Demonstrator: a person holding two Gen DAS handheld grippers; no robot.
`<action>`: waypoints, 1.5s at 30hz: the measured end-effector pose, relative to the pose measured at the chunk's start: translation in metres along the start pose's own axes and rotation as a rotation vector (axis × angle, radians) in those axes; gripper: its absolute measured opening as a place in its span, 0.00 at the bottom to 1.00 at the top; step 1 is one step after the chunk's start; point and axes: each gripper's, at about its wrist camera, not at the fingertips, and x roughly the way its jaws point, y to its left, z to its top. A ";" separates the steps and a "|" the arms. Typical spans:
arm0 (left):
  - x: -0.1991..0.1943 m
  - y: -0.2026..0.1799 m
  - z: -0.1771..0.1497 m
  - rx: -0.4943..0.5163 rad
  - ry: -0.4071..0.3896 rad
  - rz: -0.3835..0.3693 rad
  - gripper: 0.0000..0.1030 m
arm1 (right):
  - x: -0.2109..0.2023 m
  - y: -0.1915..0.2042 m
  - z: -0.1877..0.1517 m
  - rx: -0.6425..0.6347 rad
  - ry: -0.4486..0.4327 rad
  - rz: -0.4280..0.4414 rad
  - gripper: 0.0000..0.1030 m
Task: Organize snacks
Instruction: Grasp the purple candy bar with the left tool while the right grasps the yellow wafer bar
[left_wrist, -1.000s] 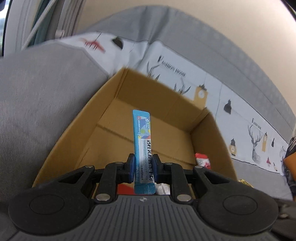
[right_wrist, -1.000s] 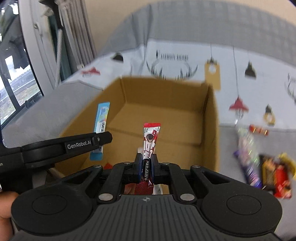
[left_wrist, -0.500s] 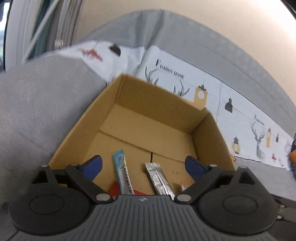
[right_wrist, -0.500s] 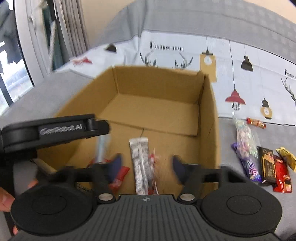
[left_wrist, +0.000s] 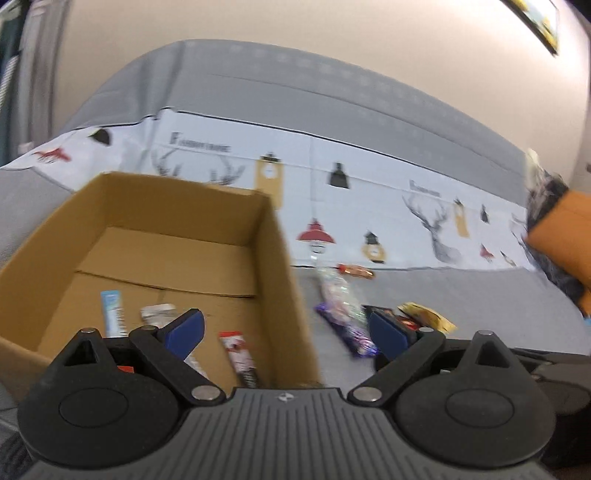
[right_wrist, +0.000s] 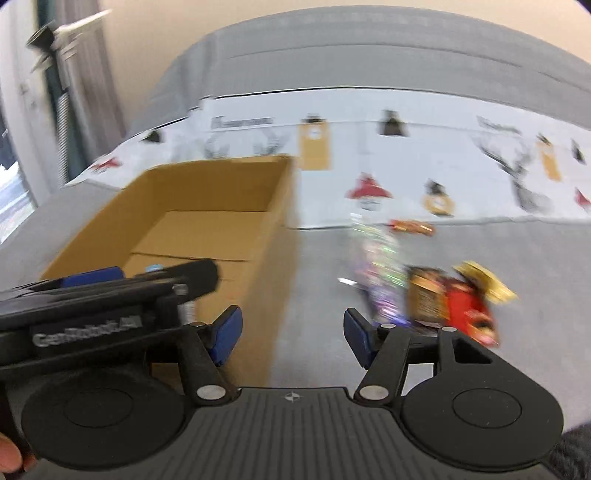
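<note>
Swinging both released, empty tools toward the loose snack pile right of the box; right tool nearer, left tool still by the box wall.

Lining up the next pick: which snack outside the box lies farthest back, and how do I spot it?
Start from the cardboard box and look right, to the loose snacks on the grey sofa seat. The farthest is a small orange-red candy wrapper, by the printed cloth's edge, much shorter than the clear packet beside it.

Grey sofa, printed white cloth over it, beige wall, window at left
</note>
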 end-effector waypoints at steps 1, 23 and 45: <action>0.002 -0.005 -0.003 0.009 0.000 -0.006 0.95 | -0.004 -0.013 -0.004 0.023 -0.003 -0.016 0.61; 0.125 -0.114 -0.046 0.269 0.078 -0.076 0.94 | 0.019 -0.167 -0.015 0.113 -0.023 -0.031 0.61; 0.232 -0.086 -0.042 0.151 0.246 0.015 0.38 | 0.135 -0.192 0.021 -0.128 0.062 -0.075 0.35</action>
